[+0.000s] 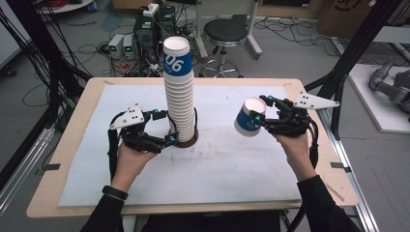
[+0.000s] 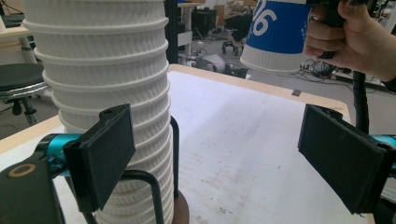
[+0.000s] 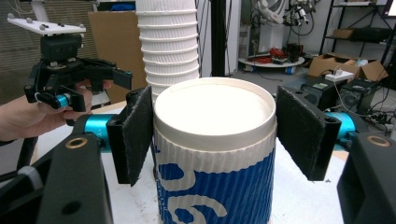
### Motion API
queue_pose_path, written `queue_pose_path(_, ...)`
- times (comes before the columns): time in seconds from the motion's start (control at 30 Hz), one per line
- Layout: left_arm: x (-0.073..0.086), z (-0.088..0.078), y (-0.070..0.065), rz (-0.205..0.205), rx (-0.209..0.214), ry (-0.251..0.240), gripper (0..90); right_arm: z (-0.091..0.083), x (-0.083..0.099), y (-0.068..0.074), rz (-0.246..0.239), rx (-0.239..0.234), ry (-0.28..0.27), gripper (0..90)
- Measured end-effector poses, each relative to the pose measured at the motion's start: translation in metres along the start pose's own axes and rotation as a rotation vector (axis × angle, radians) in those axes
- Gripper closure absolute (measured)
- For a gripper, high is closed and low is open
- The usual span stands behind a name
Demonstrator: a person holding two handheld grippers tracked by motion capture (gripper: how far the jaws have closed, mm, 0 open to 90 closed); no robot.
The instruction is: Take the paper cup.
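right gripper (image 1: pixel 261 115): jaws clamped on single blue-and-white cup (image 1: pixel 247 117), held above the tabletop (image 1: pixel 232 164), well clear of the stack | left gripper (image 1: pixel 164 128): jaws spread beside cup stack (image 1: pixel 178 92), probably ready to steady it on its stand (image 1: pixel 188 141).

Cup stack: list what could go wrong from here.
1. The stack is tall and narrow on a small round base; the left gripper, jaws open beside its foot, could nudge it and topple it.
2. The right gripper holds the single cup tilted, by its ribbed wall; a squeeze might dent it, or it may slip.
3. Set on tilted, the cup could jam on the top rim instead of nesting.
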State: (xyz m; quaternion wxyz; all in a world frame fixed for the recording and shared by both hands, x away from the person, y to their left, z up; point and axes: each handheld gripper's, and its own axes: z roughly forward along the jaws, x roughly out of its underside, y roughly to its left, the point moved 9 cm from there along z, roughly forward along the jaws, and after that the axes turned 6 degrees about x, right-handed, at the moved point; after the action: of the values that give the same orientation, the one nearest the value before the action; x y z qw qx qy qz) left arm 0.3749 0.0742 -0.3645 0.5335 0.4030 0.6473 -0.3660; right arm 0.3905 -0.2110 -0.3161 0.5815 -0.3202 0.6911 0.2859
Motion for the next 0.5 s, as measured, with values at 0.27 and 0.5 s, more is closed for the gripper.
queue_pose_path(0.27, -0.006, 0.0, 0.002, 0.005, -0.003, -0.016, 10.9, -0.008, 0.0, -0.003, 0.022, 0.011, -0.012, 31.2)
queue_pose_path(0.5, -0.007, 0.005, 0.006, -0.006, -0.003, -0.015, 10.9, -0.013, 0.004, -0.004, 0.083, -0.02, -0.034, 31.2)
